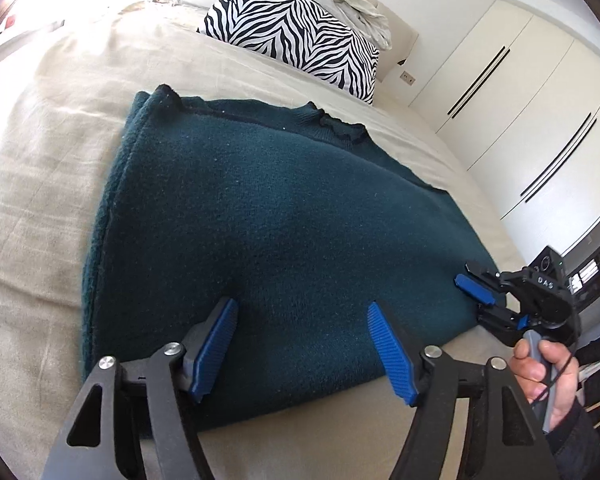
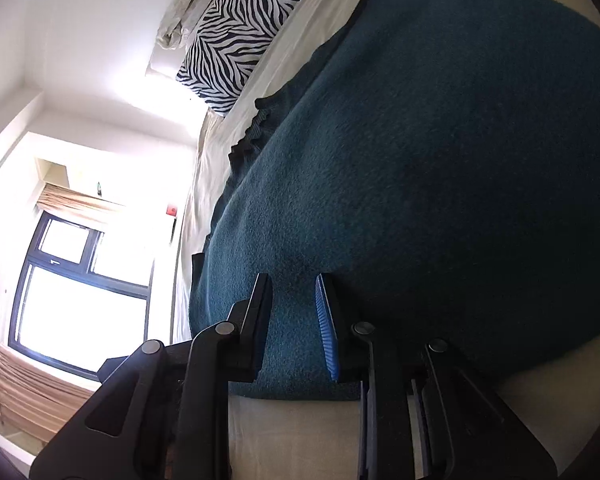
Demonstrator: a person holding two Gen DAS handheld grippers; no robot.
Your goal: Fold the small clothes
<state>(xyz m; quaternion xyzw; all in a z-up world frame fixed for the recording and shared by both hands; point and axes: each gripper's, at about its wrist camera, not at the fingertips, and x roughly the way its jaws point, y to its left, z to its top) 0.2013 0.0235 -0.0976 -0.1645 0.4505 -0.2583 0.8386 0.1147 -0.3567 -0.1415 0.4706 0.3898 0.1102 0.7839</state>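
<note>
A dark teal sweater [image 1: 268, 216] fills mid-frame on the beige bed [image 1: 40, 184]; the left gripper [image 1: 300, 344] gapes wide at its lower edge, and the right gripper [image 2: 294, 320], lower centre, stands parted over the knit.

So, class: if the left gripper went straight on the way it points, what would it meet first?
Most likely the green sweater on the bed; the left gripper, fingers open, already hangs above its near edge.

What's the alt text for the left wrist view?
A dark teal knit sweater, partly folded, lies flat on a beige bed, with the open left gripper above its near hem. The right gripper, held in a hand, sits at the sweater's right corner. A zebra-print pillow lies beyond.
</note>
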